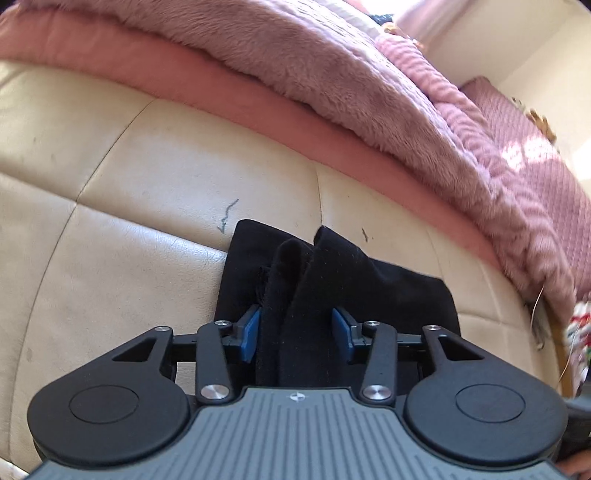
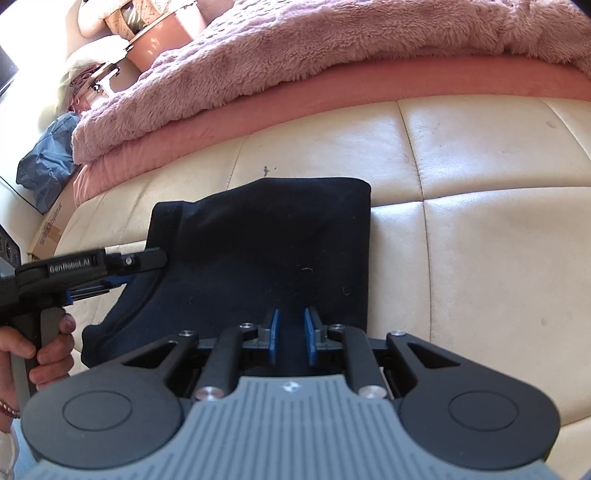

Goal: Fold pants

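Observation:
The dark navy pants (image 2: 258, 236) lie folded into a compact rectangle on the cream leather bed end (image 2: 480, 240). My left gripper (image 1: 295, 325) is shut on a bunched fold of the pants (image 1: 306, 273) at their left edge; it also shows in the right wrist view (image 2: 147, 264), coming in from the left. My right gripper (image 2: 291, 326) is shut on the near edge of the pants, its blue pads (image 2: 273, 332) pressing the cloth between them.
A fluffy pink blanket (image 2: 332, 48) over a salmon sheet (image 2: 369, 86) lies just beyond the pants. A blue bag (image 2: 48, 162), a cardboard box (image 2: 51, 229) and a pink basket (image 2: 162, 33) stand at the far left. Bare leather lies to the right.

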### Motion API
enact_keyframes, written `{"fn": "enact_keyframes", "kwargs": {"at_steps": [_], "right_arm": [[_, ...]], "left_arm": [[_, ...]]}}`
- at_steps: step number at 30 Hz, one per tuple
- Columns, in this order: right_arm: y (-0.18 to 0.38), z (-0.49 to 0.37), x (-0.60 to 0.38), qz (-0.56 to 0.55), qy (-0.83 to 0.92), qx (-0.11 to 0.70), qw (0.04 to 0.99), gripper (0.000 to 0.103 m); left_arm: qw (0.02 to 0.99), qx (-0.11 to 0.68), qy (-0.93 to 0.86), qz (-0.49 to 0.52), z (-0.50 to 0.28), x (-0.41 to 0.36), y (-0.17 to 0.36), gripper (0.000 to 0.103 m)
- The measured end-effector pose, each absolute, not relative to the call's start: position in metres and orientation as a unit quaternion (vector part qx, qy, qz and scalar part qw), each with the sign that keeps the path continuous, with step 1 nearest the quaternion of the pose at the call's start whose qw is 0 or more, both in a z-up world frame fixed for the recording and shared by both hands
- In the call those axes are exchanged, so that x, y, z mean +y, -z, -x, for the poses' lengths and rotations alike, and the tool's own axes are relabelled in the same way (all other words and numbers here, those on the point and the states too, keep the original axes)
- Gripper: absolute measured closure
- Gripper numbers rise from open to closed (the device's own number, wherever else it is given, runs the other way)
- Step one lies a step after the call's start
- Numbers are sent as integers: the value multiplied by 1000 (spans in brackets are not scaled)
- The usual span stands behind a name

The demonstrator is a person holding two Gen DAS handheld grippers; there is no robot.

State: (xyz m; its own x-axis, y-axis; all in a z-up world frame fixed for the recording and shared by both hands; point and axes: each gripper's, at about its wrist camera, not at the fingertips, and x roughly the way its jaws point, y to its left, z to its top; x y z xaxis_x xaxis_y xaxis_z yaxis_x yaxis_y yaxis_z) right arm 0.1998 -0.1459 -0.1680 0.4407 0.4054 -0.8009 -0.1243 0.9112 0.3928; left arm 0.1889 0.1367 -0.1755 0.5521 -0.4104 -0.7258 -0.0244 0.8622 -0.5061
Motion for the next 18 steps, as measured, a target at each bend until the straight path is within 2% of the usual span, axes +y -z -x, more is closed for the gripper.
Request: {"fn": "enact_keyframes", "kwargs": {"at_steps": [4, 7, 10, 15, 18], "right_arm": [[171, -200, -148, -145, -160, 505, 836, 92], [171, -200, -147, -144, -160, 505, 836, 92], [165, -198, -146, -137, -161, 502, 839, 91], [144, -188, -150, -134, -172, 482, 849, 89], [142, -186, -142, -108, -190, 480, 850, 89]], "left_arm": [[843, 463, 106, 253, -188, 138, 179, 52], [845, 461, 102, 250, -189, 132, 173, 74], [858, 442, 111, 239, -185, 128, 158, 87], [880, 395, 157, 214, -160, 129, 107, 88], [872, 415, 132, 222, -162, 146, 125, 88]]}}
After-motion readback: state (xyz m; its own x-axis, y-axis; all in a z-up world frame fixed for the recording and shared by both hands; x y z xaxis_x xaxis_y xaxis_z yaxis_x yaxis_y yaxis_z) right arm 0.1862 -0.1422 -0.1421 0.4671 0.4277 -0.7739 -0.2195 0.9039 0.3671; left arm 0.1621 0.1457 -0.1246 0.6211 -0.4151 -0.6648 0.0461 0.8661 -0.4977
